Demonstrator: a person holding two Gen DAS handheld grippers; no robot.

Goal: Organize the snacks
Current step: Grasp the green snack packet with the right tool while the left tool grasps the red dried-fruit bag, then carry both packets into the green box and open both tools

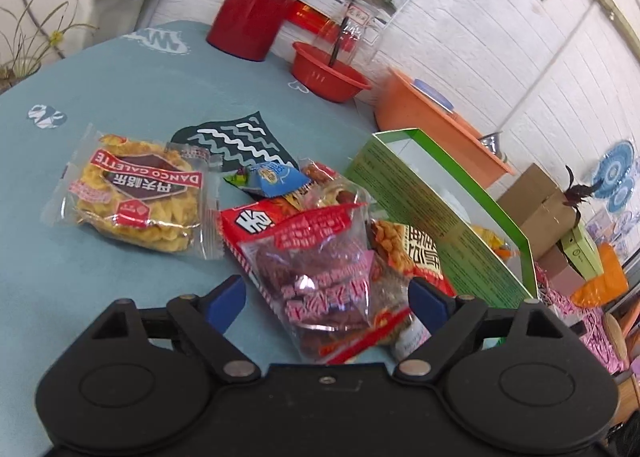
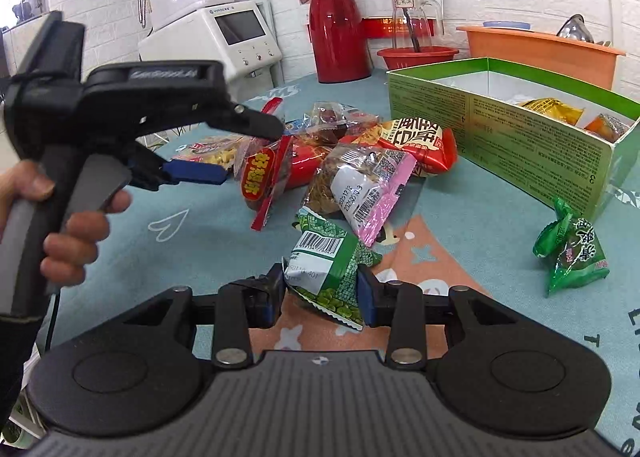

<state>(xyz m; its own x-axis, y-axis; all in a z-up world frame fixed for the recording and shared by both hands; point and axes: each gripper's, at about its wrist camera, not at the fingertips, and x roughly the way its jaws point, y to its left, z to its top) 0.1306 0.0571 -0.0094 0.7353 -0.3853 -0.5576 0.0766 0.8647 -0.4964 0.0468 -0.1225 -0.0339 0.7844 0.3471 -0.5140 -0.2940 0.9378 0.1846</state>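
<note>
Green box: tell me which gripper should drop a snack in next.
Right. The right gripper is shut on the green pea packet, with the green box ahead. The left gripper is open around a packet.

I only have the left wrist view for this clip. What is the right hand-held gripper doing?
Observer: The right hand-held gripper is shut on a green pea packet.
Operator: Any snacks out of my sight?
Observer: Yes, a green triangular packet lies alone on the tablecloth, beside the near corner of the green box, apart from the pile.
Operator: I can barely see into the box. What is in it?
Observer: A yellow packet and an orange packet lie inside.
</note>
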